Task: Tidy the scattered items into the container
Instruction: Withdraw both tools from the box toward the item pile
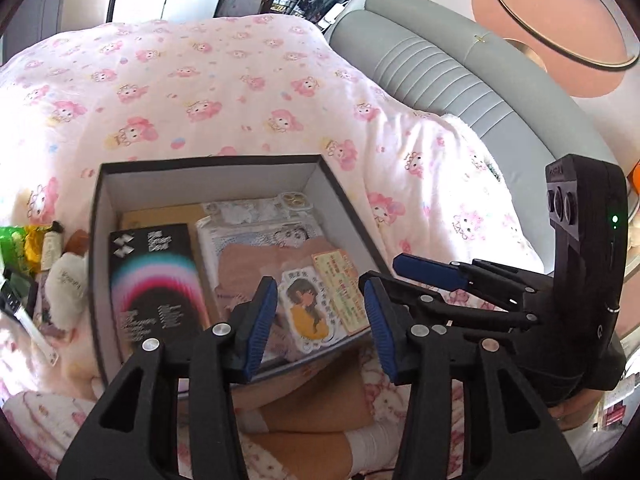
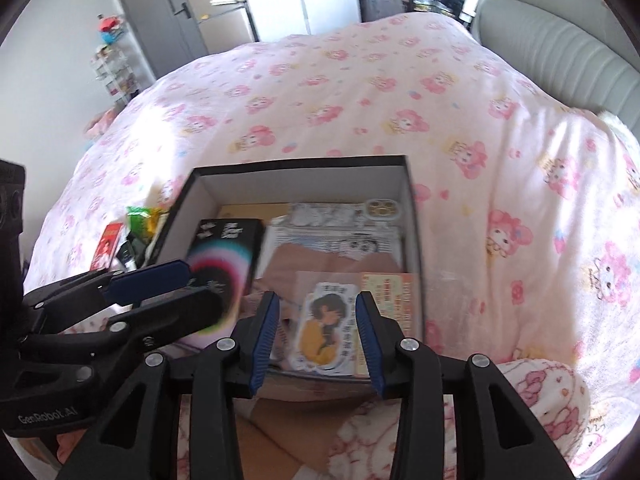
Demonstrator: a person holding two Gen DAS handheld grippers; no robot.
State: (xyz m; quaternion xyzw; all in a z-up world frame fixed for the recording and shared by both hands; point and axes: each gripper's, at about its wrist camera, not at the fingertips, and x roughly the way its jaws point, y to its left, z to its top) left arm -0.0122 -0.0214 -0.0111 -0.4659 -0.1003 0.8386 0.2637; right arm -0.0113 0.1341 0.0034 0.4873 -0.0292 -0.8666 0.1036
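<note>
A black box (image 1: 208,162) (image 2: 300,164) with white inner walls lies on the bed. Inside it are a black book with a rainbow arc (image 1: 156,284) (image 2: 224,256), a cartoon-girl sticker card (image 1: 308,312) (image 2: 324,328), an orange card (image 1: 340,284), a patterned packet (image 1: 256,236) and a phone case (image 1: 294,202) (image 2: 382,208). My left gripper (image 1: 320,324) (image 2: 176,288) hangs open above the box's near edge with nothing between its pads. Beside it, my right gripper (image 2: 318,332) (image 1: 432,284) is open too and holds nothing. Loose items lie left of the box: a green packet (image 1: 14,240) (image 2: 140,220), a white plush (image 1: 66,280) and a red pack (image 2: 108,244).
A quilt with pink cartoon print (image 1: 200,80) (image 2: 360,92) covers the bed. The grey padded headboard (image 1: 440,68) (image 2: 560,32) runs along the right. A grey door (image 2: 160,12) and a wire shelf (image 2: 116,76) stand at the far left. The box's near side rests on something tan (image 1: 312,404).
</note>
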